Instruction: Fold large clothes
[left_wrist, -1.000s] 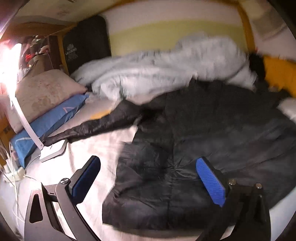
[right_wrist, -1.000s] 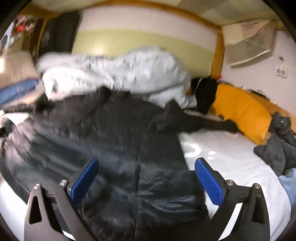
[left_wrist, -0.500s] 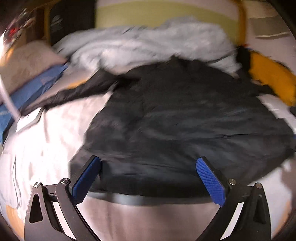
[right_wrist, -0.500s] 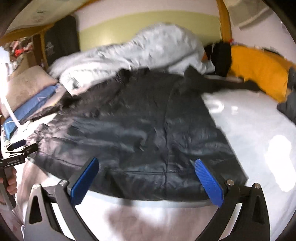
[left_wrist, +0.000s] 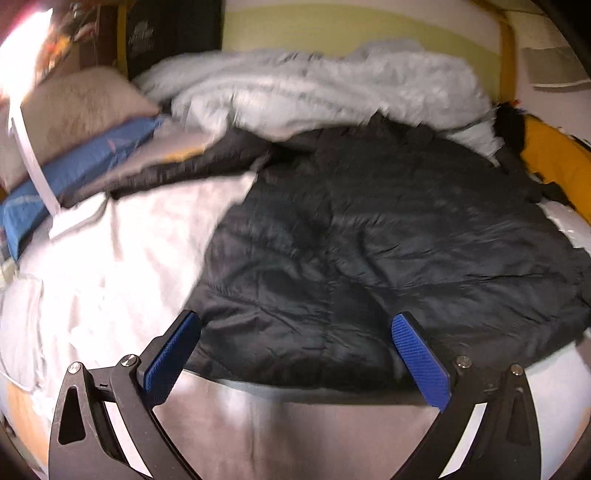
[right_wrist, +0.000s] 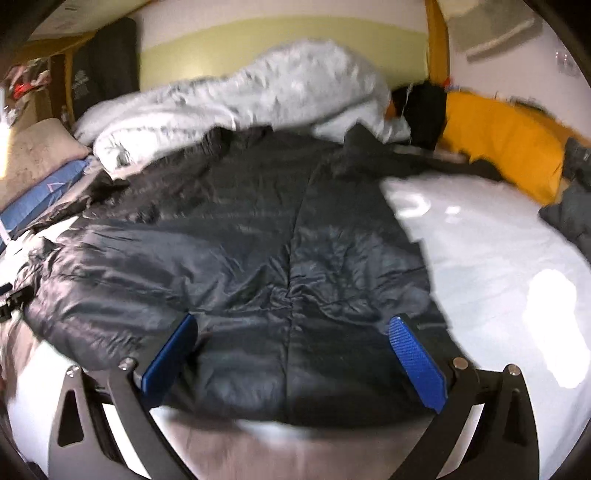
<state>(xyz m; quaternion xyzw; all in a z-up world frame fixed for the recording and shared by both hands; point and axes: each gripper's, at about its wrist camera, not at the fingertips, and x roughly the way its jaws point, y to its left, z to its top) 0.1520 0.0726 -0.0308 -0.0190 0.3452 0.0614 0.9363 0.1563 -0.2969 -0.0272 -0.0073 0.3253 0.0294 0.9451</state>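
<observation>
Left gripper (left_wrist: 295, 345): blue-padded fingers spread wide, holding nothing, at the bottom of the left wrist frame over the jacket's near hem.
Right gripper (right_wrist: 291, 345): fingers also wide apart and empty, low in the right wrist frame above the hem.
Jacket (left_wrist: 388, 236): large, dark and quilted, spread flat on the bed, filling the centre of both frames; one sleeve runs to the upper left, the other to the upper right.
Sheet (left_wrist: 122, 258): white, bare at the left of the left wrist frame and at the right of the right wrist frame.
Duvet (left_wrist: 314, 85): pale grey, heaped just beyond the collar at upper centre.
Pillows (left_wrist: 77, 107): beige on blue, upper left.
Cushion (right_wrist: 506, 140): yellow, upper right.
</observation>
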